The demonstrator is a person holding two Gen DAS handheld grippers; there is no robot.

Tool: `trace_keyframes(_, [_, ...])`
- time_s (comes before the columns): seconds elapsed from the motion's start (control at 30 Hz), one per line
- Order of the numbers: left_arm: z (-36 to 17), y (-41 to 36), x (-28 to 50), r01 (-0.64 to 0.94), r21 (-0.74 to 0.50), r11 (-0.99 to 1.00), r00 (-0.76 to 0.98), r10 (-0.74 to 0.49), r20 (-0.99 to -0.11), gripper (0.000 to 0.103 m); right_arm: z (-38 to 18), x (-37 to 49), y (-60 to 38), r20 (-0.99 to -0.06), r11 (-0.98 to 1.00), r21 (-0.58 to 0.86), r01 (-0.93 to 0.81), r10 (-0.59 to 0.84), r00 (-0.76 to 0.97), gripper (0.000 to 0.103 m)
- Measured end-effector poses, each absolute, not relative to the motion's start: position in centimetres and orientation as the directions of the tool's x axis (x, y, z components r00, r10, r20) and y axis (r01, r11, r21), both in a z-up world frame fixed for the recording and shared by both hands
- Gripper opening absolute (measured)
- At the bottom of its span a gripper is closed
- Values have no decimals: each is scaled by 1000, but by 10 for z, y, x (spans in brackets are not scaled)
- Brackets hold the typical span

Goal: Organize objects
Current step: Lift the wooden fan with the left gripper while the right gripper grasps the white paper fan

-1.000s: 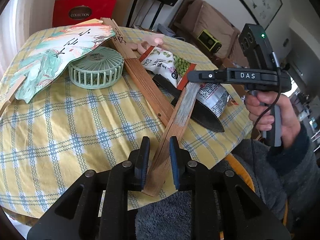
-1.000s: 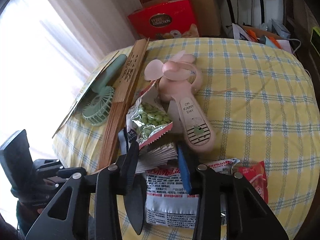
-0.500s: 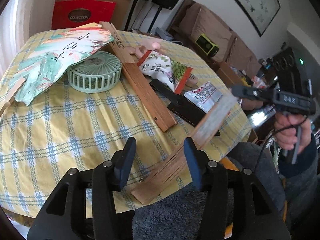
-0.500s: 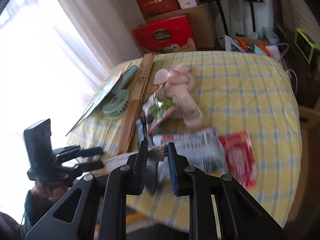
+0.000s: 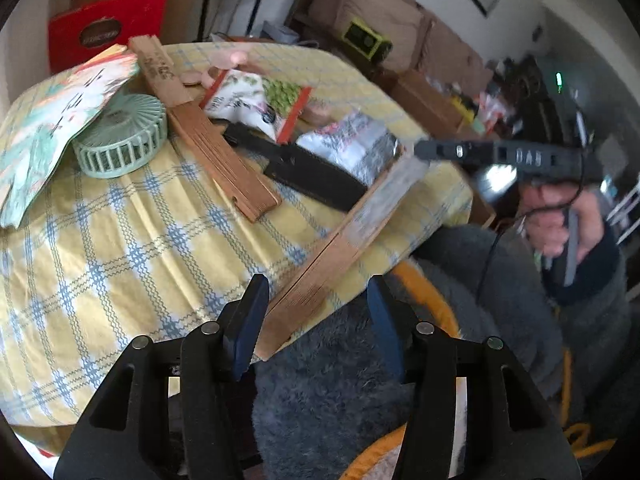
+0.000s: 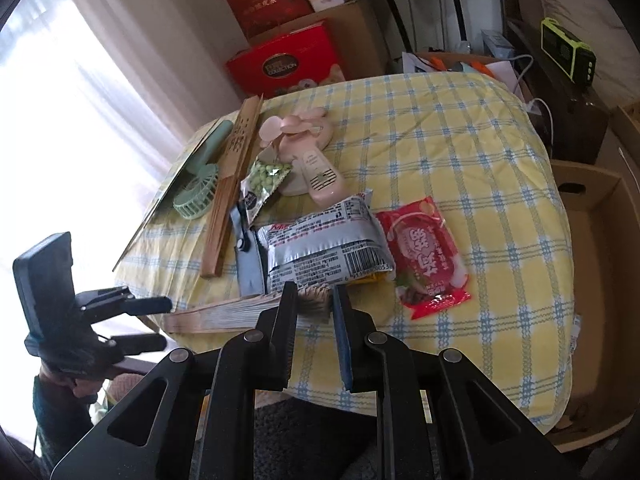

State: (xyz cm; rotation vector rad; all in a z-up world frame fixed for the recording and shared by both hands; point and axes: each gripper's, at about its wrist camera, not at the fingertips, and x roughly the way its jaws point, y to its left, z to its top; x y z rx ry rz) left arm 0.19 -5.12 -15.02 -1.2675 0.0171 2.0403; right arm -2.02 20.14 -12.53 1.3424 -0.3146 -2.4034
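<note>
Folded bamboo fan [image 5: 344,240] hangs over near table edge. Right gripper [image 6: 316,300] clamped on fan's paper end; left gripper [image 5: 316,312] fingers apart around rivet end, not pinching. Light, stiff, slick slats; best grabbed across stacked ribs.

Left wrist view: looks forward and down along the left gripper [image 5: 316,312], from the near table edge across the yellow checked tablecloth [image 5: 120,240]; close.
Right wrist view: looks down along the right gripper [image 6: 314,320], from the same edge but further right; table seen nearly whole.
Shared: folded wooden fan [image 5: 344,236] [image 6: 236,314], green round fan [image 5: 120,140] [image 6: 198,196], silver snack packet [image 5: 352,148] [image 6: 324,244]; each gripper visible in the other's view.
</note>
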Motion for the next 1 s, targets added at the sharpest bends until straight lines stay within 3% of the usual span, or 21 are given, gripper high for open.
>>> trace_keyframes(0.23, [-156,-40,12,-615,-155,-773,-303,413,-859,48,-130,-22,203,-774,-906,375,199,-424,-471,17])
trace_keyframes(0.43, [-157,-39,19,-639,-78,-765,-345,376,-860,48,-133,-22,207,-783,-911,369,181,-410,-468,17])
trace_keyframes(0.53, [-157,-36,21,-651,-9,-759,-375,332,-866,39,-133,-22,207,-782,-911,370,183,-412,-468,17])
trace_keyframes(0.57, [-156,-35,22,-658,-18,-753,-368,342,-865,31,-133,-22,207,-782,-911,369,184,-412,-469,17])
trace_keyframes(0.63, [-156,-36,20,-653,-36,-756,-363,355,-861,30,-133,-22,207,-782,-910,370,185,-413,-467,17])
trace_keyframes(0.73, [-156,-39,18,-650,-48,-758,-365,367,-856,30,-137,-25,210,-786,-908,384,169,-417,-457,18])
trace_keyframes(0.87, [-156,-38,17,-653,-47,-756,-365,369,-854,29,-145,-29,226,-766,-884,455,102,-448,-461,29])
trace_keyframes(1.0, [-156,-40,16,-652,-59,-756,-366,382,-848,29,-145,-33,232,-748,-868,490,84,-468,-471,32])
